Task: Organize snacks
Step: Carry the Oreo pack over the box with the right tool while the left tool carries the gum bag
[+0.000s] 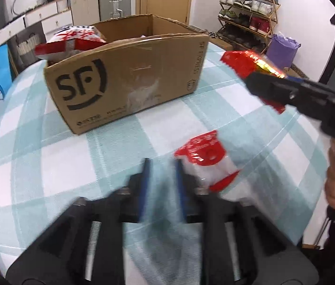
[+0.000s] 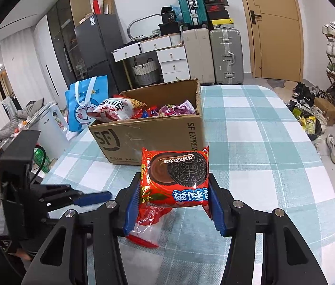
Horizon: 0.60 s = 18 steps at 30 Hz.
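A: Right gripper [image 2: 174, 197] is clamping the red Oreo biscuit packet [image 2: 175, 178] above the checked counter [image 2: 262, 142], short of the brown cardboard box [image 2: 153, 135].

B: Left gripper [image 1: 161, 178] is hanging empty, fingers apart, beside the red-and-white snack bag [image 1: 205, 163]. Next: carry over the rim, release.

The right gripper [image 2: 174, 199] sits at lower centre of its view, jaws clamped on a packet, while the left gripper [image 1: 161, 168], lower centre, has jaws parted and empty.
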{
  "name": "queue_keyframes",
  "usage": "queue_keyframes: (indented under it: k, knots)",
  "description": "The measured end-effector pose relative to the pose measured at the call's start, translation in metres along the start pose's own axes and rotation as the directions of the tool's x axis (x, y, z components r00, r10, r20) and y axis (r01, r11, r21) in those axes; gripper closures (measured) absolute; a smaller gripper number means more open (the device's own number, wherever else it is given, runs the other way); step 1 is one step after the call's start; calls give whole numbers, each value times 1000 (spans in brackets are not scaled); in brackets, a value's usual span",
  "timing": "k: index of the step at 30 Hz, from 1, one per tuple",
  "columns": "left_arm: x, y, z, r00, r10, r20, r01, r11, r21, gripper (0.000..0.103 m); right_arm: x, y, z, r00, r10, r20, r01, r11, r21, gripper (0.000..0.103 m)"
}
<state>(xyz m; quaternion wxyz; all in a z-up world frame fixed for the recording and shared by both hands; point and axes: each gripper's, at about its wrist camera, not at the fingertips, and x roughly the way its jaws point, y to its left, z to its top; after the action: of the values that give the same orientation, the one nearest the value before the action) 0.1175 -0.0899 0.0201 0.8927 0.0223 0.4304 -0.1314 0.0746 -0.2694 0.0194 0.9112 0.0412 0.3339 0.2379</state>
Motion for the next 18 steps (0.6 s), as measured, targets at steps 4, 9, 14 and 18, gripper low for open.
queue_keyframes:
  k: [4,9,14,18]
  knots:
    - [-2,-15,3,999,-17,36,18,1000,-10,22,-2,-3,1,1000,1,8,-1,1000,7,51]
    - [23,-32,6,999,-28,-28,28,1000,-6,26,-4,-9,2,1000,-3,11,2,1000,19,51]
    - [27,-40,4,999,-43,-27,44,999,9,63,-3,-11,2,1000,-7,9,7,1000,27,51]
    - [17,-39,-2,999,-35,-1,35,999,20,63,-2,-9,2,1000,-5,8,4,1000,22,51]
